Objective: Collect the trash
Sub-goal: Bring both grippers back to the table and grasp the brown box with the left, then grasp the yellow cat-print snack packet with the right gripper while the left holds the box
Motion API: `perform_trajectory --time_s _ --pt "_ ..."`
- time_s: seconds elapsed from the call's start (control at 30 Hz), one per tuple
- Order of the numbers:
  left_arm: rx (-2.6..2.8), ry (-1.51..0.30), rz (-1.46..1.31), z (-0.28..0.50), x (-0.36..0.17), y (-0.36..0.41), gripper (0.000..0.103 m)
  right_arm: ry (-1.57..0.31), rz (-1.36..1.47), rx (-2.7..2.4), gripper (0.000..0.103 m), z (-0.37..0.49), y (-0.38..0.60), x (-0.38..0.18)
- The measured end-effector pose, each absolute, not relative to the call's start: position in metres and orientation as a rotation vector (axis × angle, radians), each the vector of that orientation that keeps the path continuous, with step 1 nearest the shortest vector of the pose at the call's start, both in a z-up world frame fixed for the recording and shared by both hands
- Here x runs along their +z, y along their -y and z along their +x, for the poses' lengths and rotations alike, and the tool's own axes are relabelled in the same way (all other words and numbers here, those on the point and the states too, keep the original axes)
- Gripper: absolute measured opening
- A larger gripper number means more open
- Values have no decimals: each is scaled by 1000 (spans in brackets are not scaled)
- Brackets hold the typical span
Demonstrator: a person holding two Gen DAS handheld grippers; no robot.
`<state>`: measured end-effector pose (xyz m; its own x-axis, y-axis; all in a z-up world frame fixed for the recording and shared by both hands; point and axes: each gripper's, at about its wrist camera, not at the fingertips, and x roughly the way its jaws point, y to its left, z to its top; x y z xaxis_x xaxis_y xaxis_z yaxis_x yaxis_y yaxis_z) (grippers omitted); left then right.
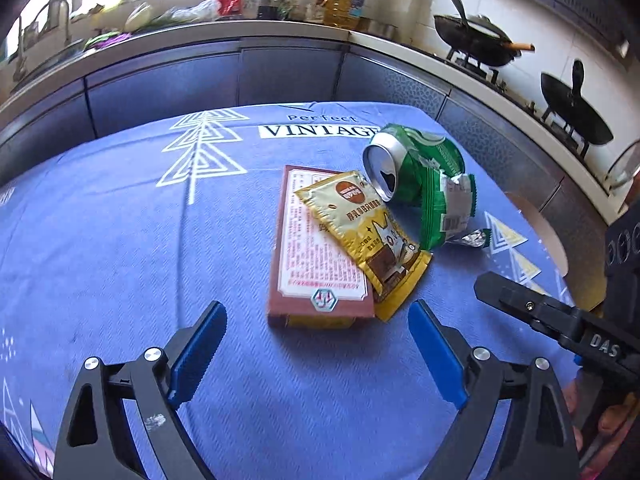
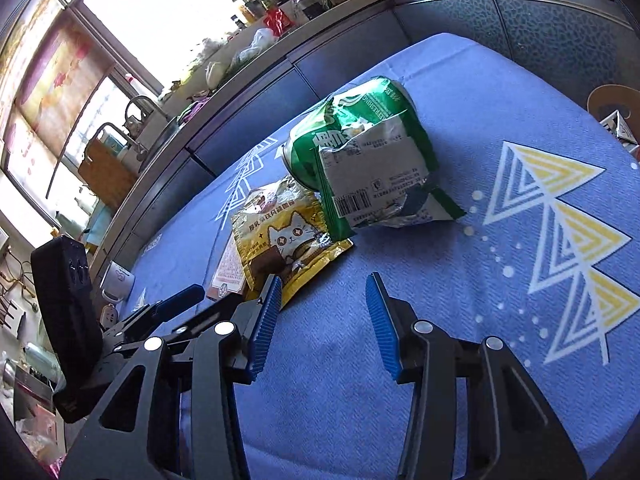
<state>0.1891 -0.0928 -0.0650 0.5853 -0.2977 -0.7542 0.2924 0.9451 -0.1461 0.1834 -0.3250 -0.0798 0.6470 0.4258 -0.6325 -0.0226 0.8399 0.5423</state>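
Note:
A pile of trash lies on the blue tablecloth (image 1: pixel 120 240). It holds a flat brown box (image 1: pixel 316 252), a yellow sachet (image 1: pixel 372 232) resting on the box, a green can (image 1: pixel 396 160) on its side, and a torn green wrapper (image 1: pixel 448 204) against the can. My left gripper (image 1: pixel 316 308) is open just short of the box's near end, with nothing between its pads. My right gripper (image 2: pixel 324 280) is open over bare cloth, a little short of the sachet (image 2: pixel 288 236) and the wrapper (image 2: pixel 380 176). The can (image 2: pixel 372 100) is partly hidden behind the wrapper.
Kitchen cabinets and a cluttered counter (image 1: pixel 240 28) run behind the table. A wok (image 1: pixel 476 36) sits on the stove at the right. A round wooden piece (image 1: pixel 536 232) lies at the table's right edge. A white mug (image 2: pixel 118 280) stands beyond the table's left side.

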Motion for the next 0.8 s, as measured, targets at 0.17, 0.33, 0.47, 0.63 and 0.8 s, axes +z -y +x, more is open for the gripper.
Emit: perform_trajectory --time_s 0.17,0.33,0.47,0.63,0.8 --pt "-353 -900 -11 202 -76 94 66 -844 520 270 44 197 316 -81" --pt "-354 -884 -41 195 -77 73 60 -856 522 270 44 206 306 -84" --pt "-312 -886 -89 182 -78 43 60 -865 494 298 44 208 288 -84" --pt "-213 -878 -101 157 -80 2 60 -853 430 289 47 213 266 -80" --pt "-102 -876 -87 143 -81 -24 60 -851 371 238 49 221 248 -85"
